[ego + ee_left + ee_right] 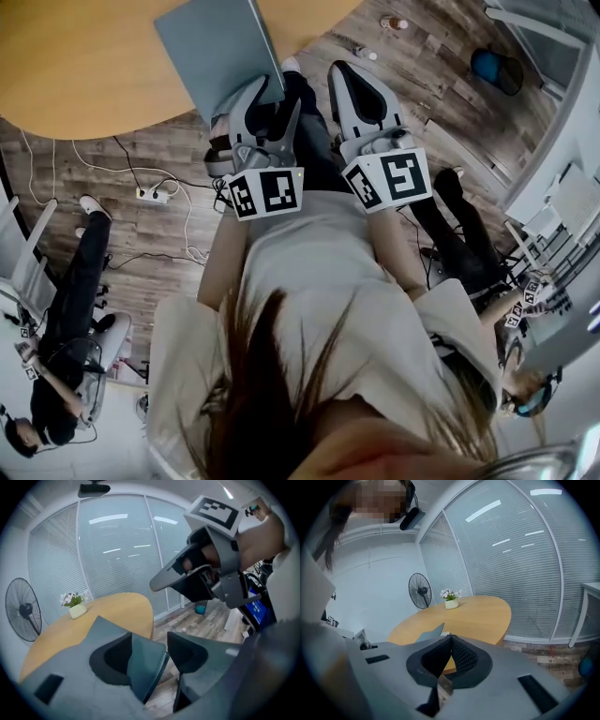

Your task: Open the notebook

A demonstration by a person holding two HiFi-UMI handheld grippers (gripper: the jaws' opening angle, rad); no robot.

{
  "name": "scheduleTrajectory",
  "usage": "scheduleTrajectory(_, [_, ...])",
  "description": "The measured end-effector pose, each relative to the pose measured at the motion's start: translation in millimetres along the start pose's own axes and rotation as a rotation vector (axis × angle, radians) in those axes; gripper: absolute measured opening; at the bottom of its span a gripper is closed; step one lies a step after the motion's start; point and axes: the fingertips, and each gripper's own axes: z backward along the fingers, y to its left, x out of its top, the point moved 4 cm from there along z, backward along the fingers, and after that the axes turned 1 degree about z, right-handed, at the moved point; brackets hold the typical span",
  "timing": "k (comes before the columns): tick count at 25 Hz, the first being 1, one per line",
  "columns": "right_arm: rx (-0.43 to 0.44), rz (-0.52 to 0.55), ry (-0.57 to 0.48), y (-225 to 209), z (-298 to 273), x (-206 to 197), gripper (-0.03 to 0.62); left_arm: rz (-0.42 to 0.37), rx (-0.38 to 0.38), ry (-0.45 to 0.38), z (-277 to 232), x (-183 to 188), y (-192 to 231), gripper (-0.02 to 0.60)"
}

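Observation:
A grey-blue notebook (220, 52) lies closed on the round wooden table (84, 66), its near corner jutting past the table's edge. My left gripper (279, 94) stands open around that corner. In the left gripper view the notebook's corner (140, 663) sits between the jaws of the left gripper (150, 639), close to the left jaw, with a gap to the right one. My right gripper (342, 66) is shut on nothing, hanging over the floor just right of the notebook. It also shows in the left gripper view, as the right gripper (153, 584) above. In the right gripper view the right gripper (450, 641) points past the notebook (431, 632).
A small pot of flowers (451, 603) stands on the table's far side, with a standing fan (421, 590) behind it. On the wooden floor lie a power strip (150, 195) with cables and a blue bin (492, 67). A person (70, 309) sits at the left.

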Motion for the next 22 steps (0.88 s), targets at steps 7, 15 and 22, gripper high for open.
scheduleTrajectory(7, [-0.009,-0.014,0.002,-2.4,5.1,-6.1,0.002,-0.126,0.038,0.118,-12.6,-10.9,-3.1,0.236])
scheduleTrajectory(15, [-0.012,-0.026,0.003,-4.5,2.4,-5.3,0.002,-0.104,0.023,0.113,-11.5,-7.8,-1.2,0.182])
scheduleTrajectory(22, [-0.004,-0.024,0.000,-0.3,-1.0,-1.8,0.002,-0.074,0.010,0.101,-6.5,-6.0,1.7,0.096])
